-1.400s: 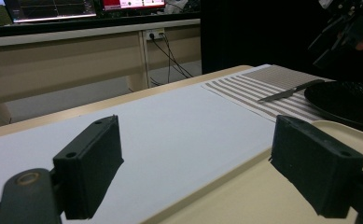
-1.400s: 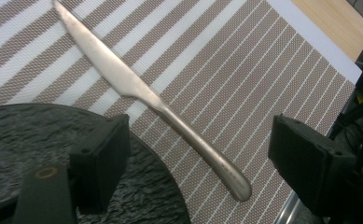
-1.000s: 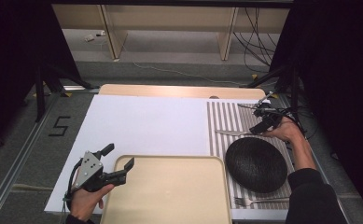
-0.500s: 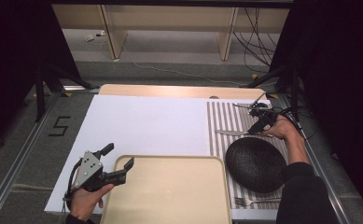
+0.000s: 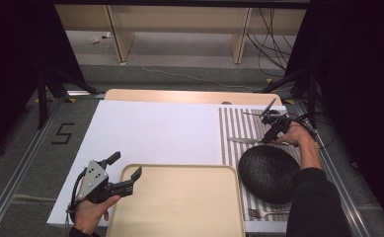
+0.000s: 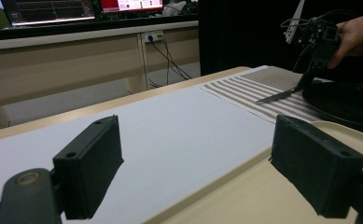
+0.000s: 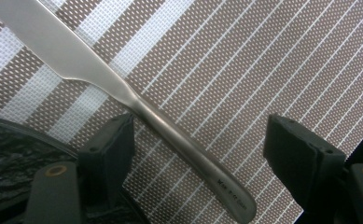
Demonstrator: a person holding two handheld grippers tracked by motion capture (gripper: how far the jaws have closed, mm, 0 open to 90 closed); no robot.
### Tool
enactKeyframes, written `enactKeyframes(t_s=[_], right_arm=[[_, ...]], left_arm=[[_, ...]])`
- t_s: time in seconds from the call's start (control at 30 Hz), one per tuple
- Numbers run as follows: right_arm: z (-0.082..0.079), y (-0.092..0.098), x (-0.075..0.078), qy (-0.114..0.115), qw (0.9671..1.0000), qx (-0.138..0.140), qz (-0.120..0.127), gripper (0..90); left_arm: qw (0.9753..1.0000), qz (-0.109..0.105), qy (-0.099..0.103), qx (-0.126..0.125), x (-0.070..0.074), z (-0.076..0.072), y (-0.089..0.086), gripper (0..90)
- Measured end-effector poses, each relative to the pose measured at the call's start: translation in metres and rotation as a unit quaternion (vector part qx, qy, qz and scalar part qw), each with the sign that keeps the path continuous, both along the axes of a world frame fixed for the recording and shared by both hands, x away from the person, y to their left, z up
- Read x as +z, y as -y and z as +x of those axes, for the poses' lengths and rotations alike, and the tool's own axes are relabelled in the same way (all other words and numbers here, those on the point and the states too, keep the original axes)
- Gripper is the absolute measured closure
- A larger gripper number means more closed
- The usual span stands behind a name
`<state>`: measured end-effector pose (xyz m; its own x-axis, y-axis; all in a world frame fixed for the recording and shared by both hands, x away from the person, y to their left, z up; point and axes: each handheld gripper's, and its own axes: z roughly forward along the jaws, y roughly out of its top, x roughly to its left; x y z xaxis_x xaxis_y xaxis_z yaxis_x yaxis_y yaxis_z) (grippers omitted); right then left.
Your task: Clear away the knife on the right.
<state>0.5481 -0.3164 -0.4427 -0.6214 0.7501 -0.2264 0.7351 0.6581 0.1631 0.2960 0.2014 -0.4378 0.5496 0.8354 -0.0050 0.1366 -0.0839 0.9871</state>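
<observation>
On the right side of the desk (image 5: 145, 128), over the striped placemat (image 5: 239, 123), I have the right hand-held gripper (image 5: 273, 132) tipped down at a table knife (image 5: 243, 140). From the right gripper view, its jaws are spread wide, one on each side of the knife's handle (image 7: 188, 154), neither pad touching the metal. Knife lies flat on the placemat, blade (image 7: 53, 42) running away to the upper left of that view, handle end near the bottom edge. Just beside the near jaw sits the rim of the dark textured plate (image 7: 16, 154).

High view: the knife lies just beyond the plate (image 5: 268, 173), blade pointing toward the white sheet. A fork (image 5: 261, 213) rests at the placemat's near edge, below the plate.

Left hand-held gripper (image 5: 123, 173) is held low at the near left, jaws spread, holding nothing. One jaw sits over the corner of the beige tray (image 5: 179, 202), the other over the white sheet. Left gripper view confirms: both pads apart, the tray rim (image 6: 244, 186) passing between them, and the right hand with its gripper (image 6: 319, 42) well off across the desk by the knife tip (image 6: 277, 96).
</observation>
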Motion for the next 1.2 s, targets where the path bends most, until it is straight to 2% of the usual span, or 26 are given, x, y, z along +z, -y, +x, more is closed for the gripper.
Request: enactKeyframes(t_s=[0.23,0.37,0.47,0.67,0.77,0.87,0.93,0.97,1.03,1.13,1.2], right_arm=[[0.001,-0.0012,-0.0029,-0.011,0.9999,0.002,-0.005,26.8],[0.0017,-0.0018,-0.005,-0.009,0.9999,0.009,-0.006,27.8],[0.0021,-0.0028,-0.0051,-0.017,0.9998,0.005,-0.006,29.4],[0.0027,-0.0028,-0.0069,-0.013,0.9999,0.009,-0.003,32.3],[0.0024,-0.0034,-0.0061,-0.024,0.9997,0.007,-0.002,34.4],[0.0033,-0.0029,-0.0065,-0.024,0.9997,0.009,-0.001,35.2],[0.0035,-0.0031,-0.0091,-0.024,0.9996,0.012,-0.013,36.6],[0.0038,-0.0034,-0.0085,-0.029,0.9995,0.002,-0.012,36.3],[0.0039,-0.0036,-0.0085,-0.03,0.9995,0.004,-0.013,36.5],[0.0035,-0.0029,-0.0085,-0.027,0.9995,0.014,-0.009,39.4],[0.0027,-0.0038,-0.0081,-0.032,0.9994,0.011,-0.006,42.5]], left_arm=[[1.0,0.002,0.004,0.003,0.0,0.0,-0.0004,16.0],[1.0,0.001,0.004,0.003,0.0,0.0,-0.0004,16.1],[1.0,0.001,0.004,0.004,0.0002,-0.0001,-0.0005,16.0],[1.0,-0.001,0.003,0.004,0.0001,0.0,-0.0006,16.1],[1.0,0.002,0.004,0.004,0.0001,0.0,-0.0004,16.1],[1.0,0.002,0.004,0.003,0.0,0.0,-0.0004,16.1],[1.0,0.001,0.003,0.004,-0.0001,0.0002,-0.0005,16.1],[1.0,0.001,0.003,0.004,-0.0001,0.0001,-0.0005,16.1],[1.0,0.002,0.004,0.004,0.0001,0.0,-0.0007,16.1],[1.0,0.0,0.003,0.004,0.0,0.0002,-0.0006,16.1],[1.0,0.001,0.003,0.004,-0.0001,0.0003,-0.0005,16.1]])
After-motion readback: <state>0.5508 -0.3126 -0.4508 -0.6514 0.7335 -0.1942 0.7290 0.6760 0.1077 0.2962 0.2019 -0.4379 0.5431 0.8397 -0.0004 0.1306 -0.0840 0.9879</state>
